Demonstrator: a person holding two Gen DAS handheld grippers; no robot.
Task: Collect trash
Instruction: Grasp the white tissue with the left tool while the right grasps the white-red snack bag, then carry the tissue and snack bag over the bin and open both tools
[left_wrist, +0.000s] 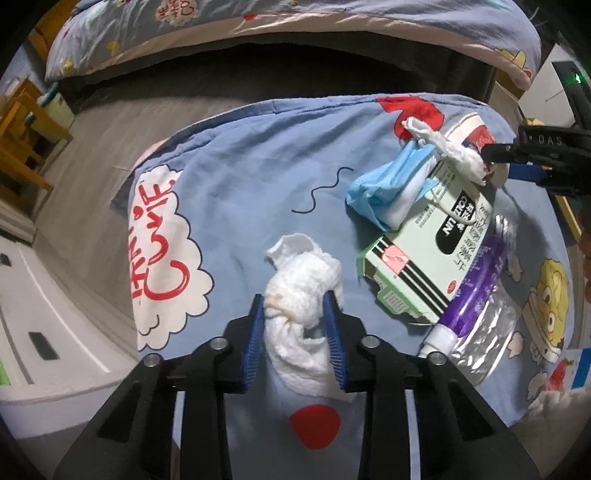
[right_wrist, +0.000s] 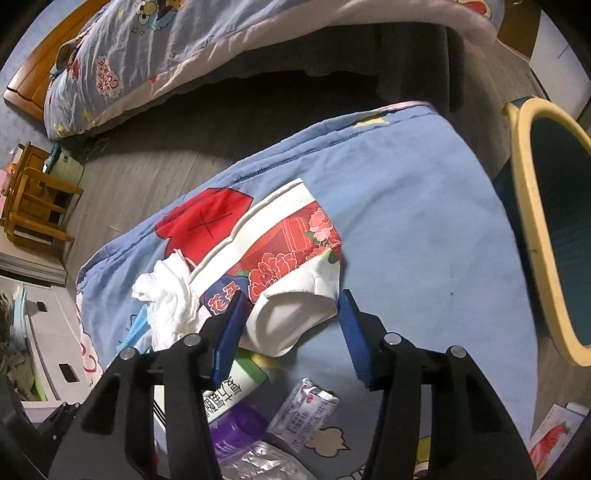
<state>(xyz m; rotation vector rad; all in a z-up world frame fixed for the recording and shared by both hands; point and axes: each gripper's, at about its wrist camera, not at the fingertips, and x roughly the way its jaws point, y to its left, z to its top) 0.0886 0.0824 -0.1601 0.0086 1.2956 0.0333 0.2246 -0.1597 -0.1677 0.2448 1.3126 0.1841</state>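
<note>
On a blue cartoon-print quilt (left_wrist: 240, 166) lies a pile of litter. My left gripper (left_wrist: 295, 332) points down and is shut on a crumpled white tissue (left_wrist: 303, 288), with both blue pads pressed into its sides. My right gripper (right_wrist: 291, 328) is shut on a squashed paper cup (right_wrist: 288, 251) printed with red flowers, one pad on each side of its white end. The left wrist view shows the right gripper (left_wrist: 495, 155) at the far right, beside a twisted white tissue (left_wrist: 454, 151).
A blue face mask (left_wrist: 380, 188), a green carton (left_wrist: 424, 258), a purple tube (left_wrist: 476, 284), a clear plastic wrapper (left_wrist: 487, 336) and a foil packet (right_wrist: 303, 413) lie close together. A yellow-rimmed teal bin (right_wrist: 532, 221) stands at the right. A bed (right_wrist: 184, 55) and wooden furniture (right_wrist: 37, 210) lie beyond.
</note>
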